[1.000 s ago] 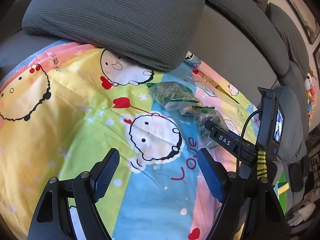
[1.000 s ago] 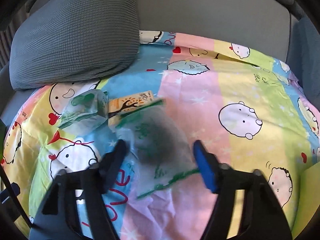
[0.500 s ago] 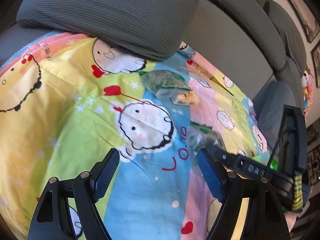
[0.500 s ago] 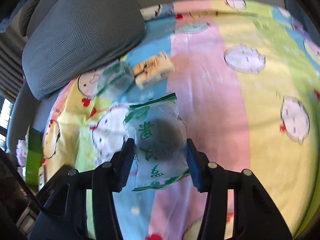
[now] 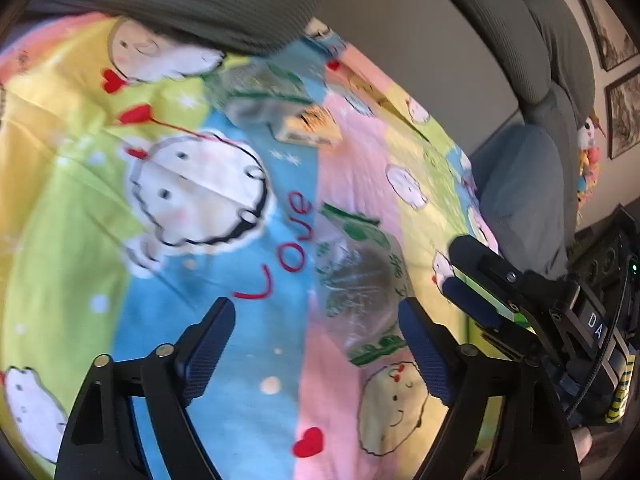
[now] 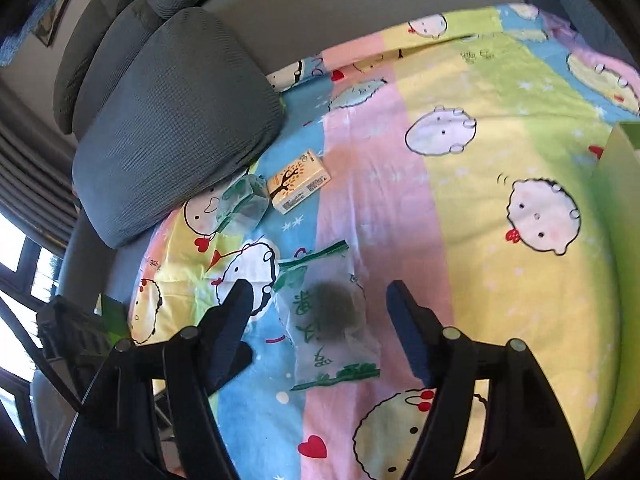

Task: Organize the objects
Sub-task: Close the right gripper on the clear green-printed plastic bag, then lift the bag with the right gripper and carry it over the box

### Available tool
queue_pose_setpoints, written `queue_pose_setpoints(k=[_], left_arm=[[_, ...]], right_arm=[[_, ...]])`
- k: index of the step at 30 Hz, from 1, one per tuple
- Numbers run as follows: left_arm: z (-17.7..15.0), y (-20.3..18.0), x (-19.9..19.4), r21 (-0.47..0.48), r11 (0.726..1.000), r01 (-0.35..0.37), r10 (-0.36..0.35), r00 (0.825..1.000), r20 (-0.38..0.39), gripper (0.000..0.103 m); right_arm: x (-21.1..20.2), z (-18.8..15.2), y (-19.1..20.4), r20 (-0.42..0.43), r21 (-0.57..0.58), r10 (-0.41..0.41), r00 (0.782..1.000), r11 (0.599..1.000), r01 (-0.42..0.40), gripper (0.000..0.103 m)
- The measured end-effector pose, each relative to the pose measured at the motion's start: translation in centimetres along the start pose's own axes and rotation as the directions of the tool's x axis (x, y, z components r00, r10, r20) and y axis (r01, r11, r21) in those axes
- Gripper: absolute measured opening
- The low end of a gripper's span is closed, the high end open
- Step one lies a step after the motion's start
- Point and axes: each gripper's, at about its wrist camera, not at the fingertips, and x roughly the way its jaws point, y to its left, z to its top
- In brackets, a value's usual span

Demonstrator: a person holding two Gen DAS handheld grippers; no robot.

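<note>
A clear plastic packet with green print and a dark round lump inside lies flat on the cartoon blanket; it also shows in the left wrist view. My right gripper is open, its fingers standing either side of the packet and apart from it. A second green-printed packet and a small yellow box with a tree picture lie further back by the cushion. My left gripper is open and empty over the blanket, just left of the packet. The right gripper's fingers show at the right of the left wrist view.
A grey cushion rests on the blanket's far left. The grey sofa backrest runs behind. A green box edge stands at the right. The colourful blanket covers the seat.
My right gripper has opened and let go of the packet, which now lies on the blanket nearer than the other items. My left gripper has shifted towards it.
</note>
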Motion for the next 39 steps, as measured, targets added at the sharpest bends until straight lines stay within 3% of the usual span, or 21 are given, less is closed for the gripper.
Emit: queue_pose_setpoints(k=[6, 10, 16, 18, 20, 23, 29, 32, 39], left_arm=[[0.0, -0.8, 2.1, -0.018, 0.999, 0.042, -0.043, 0.998, -0.046, 0.091], [-0.1, -1.4, 3.7, 0.001, 1.0, 0.029, -0.029, 0.996, -0.087, 0.092], [0.0, -1.4, 4.3, 0.018, 1.0, 0.013, -0.012, 0.997, -0.078, 0.091], [0.0, -1.6, 4.1, 0.036, 0.999, 0.014, -0.011, 0.997, -0.07, 0.086], [0.0, -1.7, 4.1, 0.054, 0.998, 0.032, -0.028, 0.997, -0.073, 0.067], [-0.1, -2.2, 3.8, 0.077, 0.995, 0.06, -0.056, 0.996, -0.063, 0.055], [-0.5, -3.9, 2.1, 0.143, 0.988, 0.062, -0.061, 0.998, -0.009, 0.053], [-0.8, -5.8, 0.6, 0.208, 0.976, 0.073, -0.084, 0.996, 0.044, 0.053], [-2.5, -11.2, -4.0, 0.389, 0.912, 0.132, -0.207, 0.965, 0.16, 0.053]], right_arm=[[1.6, 0.4, -1.2, -0.065, 0.04, 0.027, 0.998, 0.999, -0.025, 0.069], [2.5, 0.5, -1.8, -0.094, 0.051, 0.052, 0.994, 0.998, -0.047, 0.069], [4.4, 0.5, -2.2, -0.153, 0.069, 0.075, 0.985, 0.995, -0.065, 0.066], [4.9, 0.3, -2.4, -0.17, 0.089, 0.11, 0.979, 0.991, -0.096, 0.065], [5.3, 0.2, -2.4, -0.185, 0.092, 0.12, 0.975, 0.99, -0.105, 0.063], [6.3, 0.0, -2.6, -0.211, 0.108, 0.135, 0.968, 0.988, -0.114, 0.061], [5.1, 0.0, -2.2, -0.176, 0.099, 0.154, 0.972, 0.985, -0.139, 0.055], [2.7, 0.1, -1.6, -0.116, 0.074, 0.163, 0.98, 0.985, -0.155, 0.055], [-5.1, 0.2, -0.1, 0.086, -0.014, 0.169, 0.982, 0.986, -0.169, 0.056]])
